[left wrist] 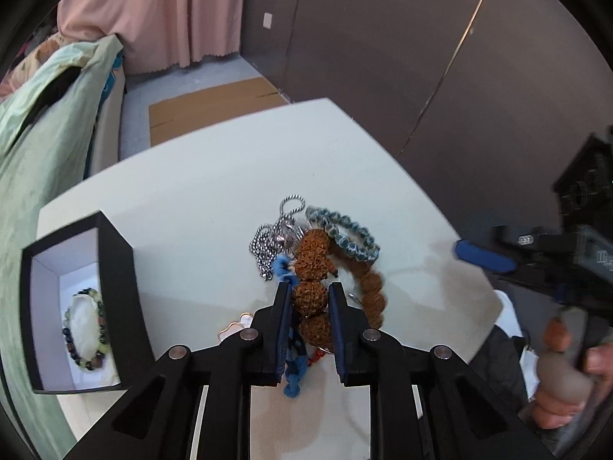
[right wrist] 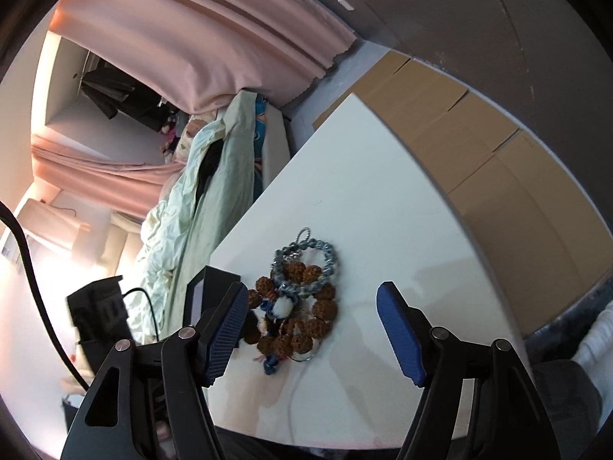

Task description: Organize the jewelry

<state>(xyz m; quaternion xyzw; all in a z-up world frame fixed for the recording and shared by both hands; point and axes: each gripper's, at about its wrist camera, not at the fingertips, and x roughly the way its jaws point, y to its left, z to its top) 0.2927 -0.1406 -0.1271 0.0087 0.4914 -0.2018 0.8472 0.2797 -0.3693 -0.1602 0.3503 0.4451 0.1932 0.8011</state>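
The left gripper (left wrist: 309, 294) clamps one knobbly bead of the brown seed bracelet (left wrist: 318, 264), right of the black box (left wrist: 118, 291); stiff beads, probably light, limp string; right gripper (right wrist: 312, 329) gapes empty.

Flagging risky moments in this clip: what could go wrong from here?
The left hand-held gripper is shut on one bead of the brown bead bracelet, which lies tangled with the silver chain and blue-grey bracelet. Lifting may drag those along or drop them off the table. The single-bead grip might also slip before reaching the box.
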